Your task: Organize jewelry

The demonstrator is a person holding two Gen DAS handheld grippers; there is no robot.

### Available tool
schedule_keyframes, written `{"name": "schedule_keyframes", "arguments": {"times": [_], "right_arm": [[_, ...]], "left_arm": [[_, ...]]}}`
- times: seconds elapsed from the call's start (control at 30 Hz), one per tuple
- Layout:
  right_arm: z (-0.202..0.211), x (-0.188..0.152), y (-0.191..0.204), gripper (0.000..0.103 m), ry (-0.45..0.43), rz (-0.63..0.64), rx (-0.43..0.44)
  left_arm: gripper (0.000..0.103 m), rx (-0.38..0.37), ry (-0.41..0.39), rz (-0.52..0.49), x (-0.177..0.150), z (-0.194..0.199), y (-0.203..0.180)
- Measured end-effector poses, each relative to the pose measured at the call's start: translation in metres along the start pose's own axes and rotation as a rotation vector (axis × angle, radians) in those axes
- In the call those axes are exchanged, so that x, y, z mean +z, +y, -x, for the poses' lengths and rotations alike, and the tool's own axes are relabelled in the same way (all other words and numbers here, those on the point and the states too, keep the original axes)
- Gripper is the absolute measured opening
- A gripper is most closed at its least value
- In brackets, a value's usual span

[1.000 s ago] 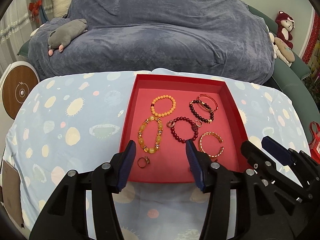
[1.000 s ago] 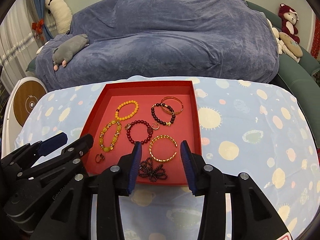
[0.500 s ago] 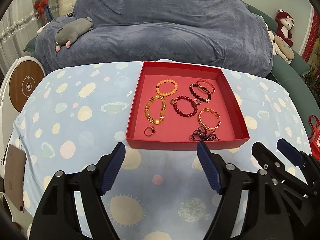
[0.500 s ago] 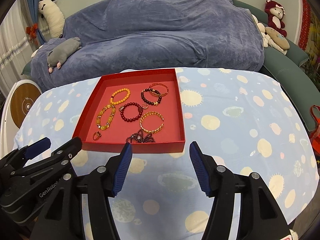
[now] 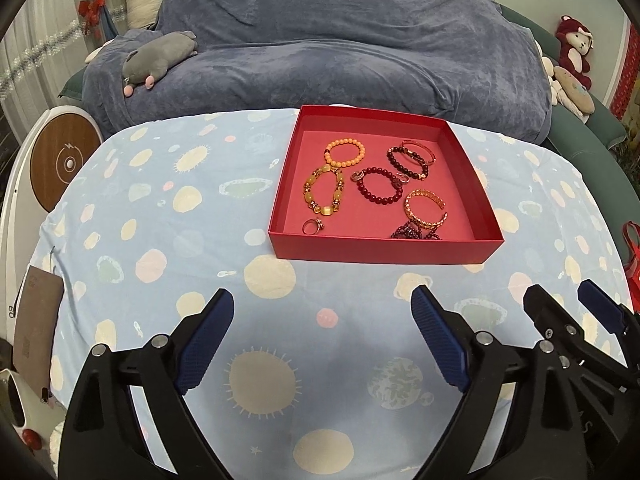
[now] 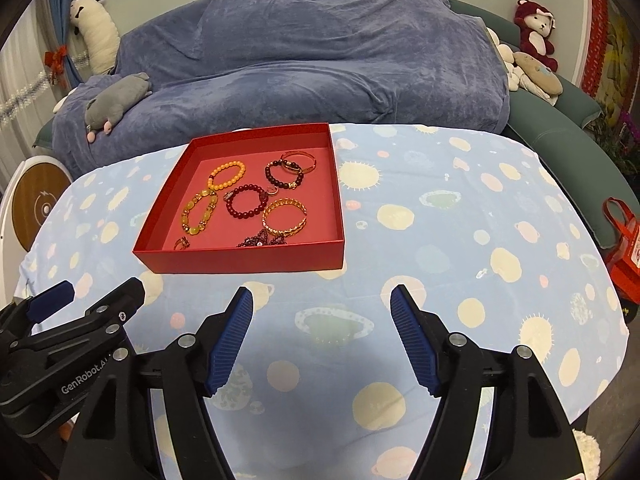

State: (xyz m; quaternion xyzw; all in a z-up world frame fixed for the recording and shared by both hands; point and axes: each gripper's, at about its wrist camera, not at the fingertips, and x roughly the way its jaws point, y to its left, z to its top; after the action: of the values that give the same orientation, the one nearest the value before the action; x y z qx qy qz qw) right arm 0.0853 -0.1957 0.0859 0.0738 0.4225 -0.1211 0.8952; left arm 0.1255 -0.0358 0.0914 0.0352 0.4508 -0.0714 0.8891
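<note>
Both grippers have drawn back from the shallow red cardboard tray (image 5: pixel 384 251), whose near wall a second ago ran under their fingertips and now lies well ahead of them. The left gripper (image 5: pixel 322 338) has its blue ribbed pads spread wide, its jaws having just been opening, with only tablecloth between them. The right gripper (image 6: pixel 322 334) is likewise spread, its jaws having just been opening, and holds nothing.

A broad strip of the pale blue tablecloth printed with suns and planets (image 6: pixel 460 240) separates the fingertips from the tray's front edge. To the tray's left and right the cloth is bare out to the table's rounded rim.

Inside the tray lie an orange bead bracelet (image 5: pixel 345 153), a yellow-amber chunky bracelet (image 5: pixel 324 194), a dark red bead bracelet (image 5: pixel 378 191), a black bead bracelet (image 5: pixel 406 164) overlapping a thin rose-gold bangle (image 5: pixel 420 150), an open gold cuff (image 5: pixel 425 209), a small ring (image 5: pixel 312 226) near the front left corner, and a dark purple beaded tangle (image 5: pixel 414 233) close against the front wall. Beyond the table's far edge rises a sofa draped in blue-grey velvet (image 5: pixel 340 52).
</note>
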Motion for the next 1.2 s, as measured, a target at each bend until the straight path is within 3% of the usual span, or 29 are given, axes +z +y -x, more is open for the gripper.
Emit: {"name": "schedule_keyframes", "arguments": {"times": [0.27, 0.43, 0.77, 0.8, 1.2], "right_arm": [[0.006, -0.01, -0.004, 0.075, 0.02, -0.029, 0.026], [0.01, -0.01, -0.005, 0.084, 0.013, -0.041, 0.058], [0.007, -0.008, -0.003, 0.088, 0.015, -0.022, 0.046], [0.005, -0.007, -0.003, 0.097, 0.019, -0.023, 0.046], [-0.005, 0.001, 0.0, 0.096, 0.013, -0.004, 0.028]], "left_arm": [[0.091, 0.02, -0.01, 0.011, -0.01, 0.007, 0.005], [0.094, 0.035, -0.006, 0.01, -0.012, 0.009, 0.007], [0.095, 0.049, -0.003, 0.021, -0.012, 0.004, 0.01], [0.095, 0.055, -0.002, 0.022, -0.011, 0.003, 0.01], [0.095, 0.072, -0.004, 0.036, 0.0, -0.008, 0.013]]}}
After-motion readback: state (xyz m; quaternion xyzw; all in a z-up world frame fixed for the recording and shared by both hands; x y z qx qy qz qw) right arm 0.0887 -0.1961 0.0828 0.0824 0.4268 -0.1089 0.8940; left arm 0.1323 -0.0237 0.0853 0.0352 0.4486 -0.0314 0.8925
